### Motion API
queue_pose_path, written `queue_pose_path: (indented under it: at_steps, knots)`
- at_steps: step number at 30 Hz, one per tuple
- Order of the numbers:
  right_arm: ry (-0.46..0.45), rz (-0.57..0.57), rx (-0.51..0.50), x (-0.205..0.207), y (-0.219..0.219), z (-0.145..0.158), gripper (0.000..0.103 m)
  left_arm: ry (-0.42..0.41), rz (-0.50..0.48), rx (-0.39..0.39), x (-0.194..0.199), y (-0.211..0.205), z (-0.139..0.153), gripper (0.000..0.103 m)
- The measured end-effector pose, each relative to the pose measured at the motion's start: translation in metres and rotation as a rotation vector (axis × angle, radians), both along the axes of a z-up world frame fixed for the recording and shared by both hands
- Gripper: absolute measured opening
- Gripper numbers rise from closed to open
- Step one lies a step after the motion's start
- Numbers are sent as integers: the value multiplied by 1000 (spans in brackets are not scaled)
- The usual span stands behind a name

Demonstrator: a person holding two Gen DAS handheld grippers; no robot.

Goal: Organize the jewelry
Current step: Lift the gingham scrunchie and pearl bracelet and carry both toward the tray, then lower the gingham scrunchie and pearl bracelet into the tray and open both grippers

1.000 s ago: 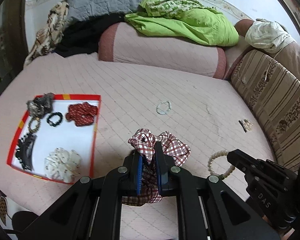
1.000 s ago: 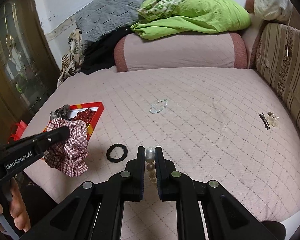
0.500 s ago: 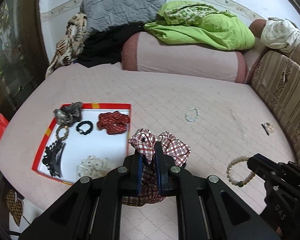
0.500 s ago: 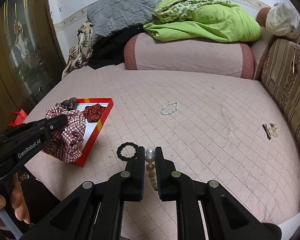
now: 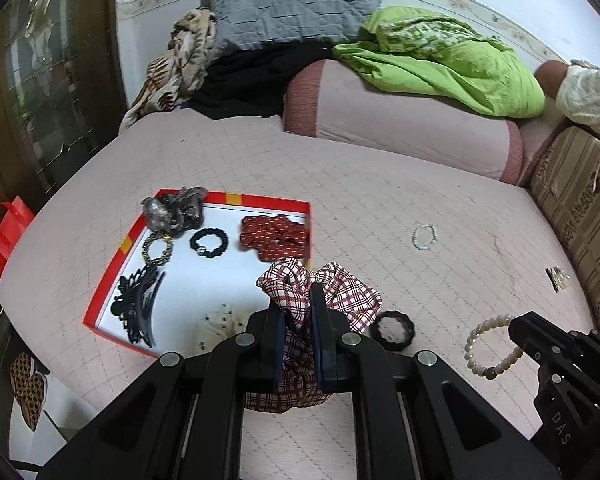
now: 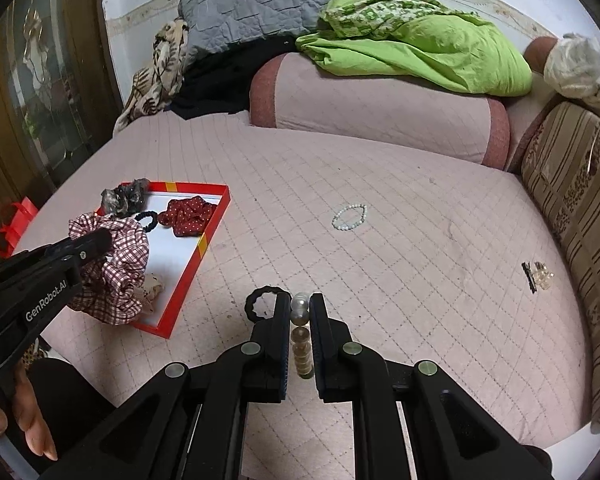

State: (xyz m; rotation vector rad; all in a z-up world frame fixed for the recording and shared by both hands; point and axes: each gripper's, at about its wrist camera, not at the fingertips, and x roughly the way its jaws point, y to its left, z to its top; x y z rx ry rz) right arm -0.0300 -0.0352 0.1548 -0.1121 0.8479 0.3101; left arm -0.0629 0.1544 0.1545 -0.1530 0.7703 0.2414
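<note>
My left gripper [image 5: 297, 312] is shut on a red-and-white plaid scrunchie [image 5: 340, 296] and holds it above the near right corner of the red-rimmed tray [image 5: 104, 272]; the scrunchie also shows in the right wrist view [image 6: 120, 272]. The tray holds a dark red scrunchie [image 5: 274, 236], a black hair tie [image 5: 209, 243], a black claw clip [image 5: 136, 304], a grey scrunchie [image 5: 172, 210], a gold ring [image 5: 157, 248] and a cream scrunchie [image 5: 220, 326]. My right gripper [image 6: 300, 312] is shut on a pearl bead bracelet [image 6: 300, 308], seen hanging in the left wrist view [image 5: 490, 346].
On the pink quilted bed lie a black ring hair tie [image 6: 262, 304], a pale bead bracelet [image 6: 350, 216] and a small clip with a clear piece [image 6: 536, 276]. A pink bolster [image 6: 380, 108] with green bedding, a striped cushion [image 6: 572, 200] and a red bag [image 5: 4, 228] surround it.
My left gripper has carried the plaid scrunchie leftward, from beside the tray to over its right edge. The right gripper has drifted left with the pearl bracelet still in it.
</note>
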Motion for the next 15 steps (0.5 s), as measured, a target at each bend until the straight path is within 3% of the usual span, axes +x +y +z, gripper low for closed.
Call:
queue_pose_path:
  at_steps: [15]
  knots:
    - [-19,103,-60,12,81,12,11,4,119,21,-5,63,-8,11]
